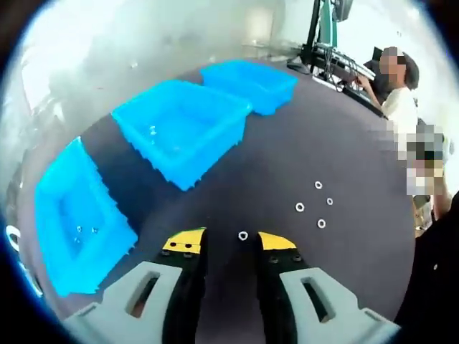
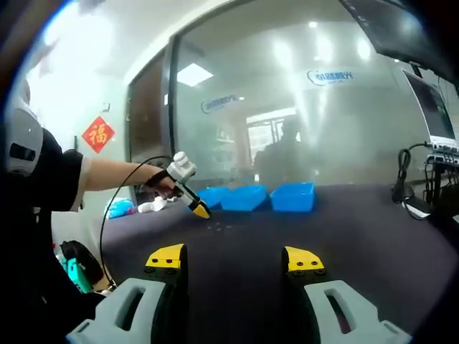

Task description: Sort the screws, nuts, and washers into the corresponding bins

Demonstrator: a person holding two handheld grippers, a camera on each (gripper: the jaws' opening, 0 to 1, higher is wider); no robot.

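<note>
Left gripper view: we see a small ring-shaped piece, a nut or washer (image 1: 243, 235), lying on the dark worktop (image 1: 287, 143) at lower centre, between the yellow tips of the left gripper (image 1: 229, 241), whose fingers stand open and touch nothing. Four similar pieces (image 1: 315, 204) lie scattered to the right of centre, apart from one another. Three blue bins run from lower left to upper centre: the near bin (image 1: 75, 215) and the middle bin (image 1: 179, 129) each hold a few small items; we cannot make out the contents of the far bin (image 1: 251, 82).

Right gripper view: the right gripper (image 2: 237, 259) hangs open and empty above the worktop, well away from the bins (image 2: 251, 197).

We judge the main risks to be these: the flat piece may slip from the fingertips as they close, and a nut may be mistaken for a washer and dropped in the wrong bin.
</note>
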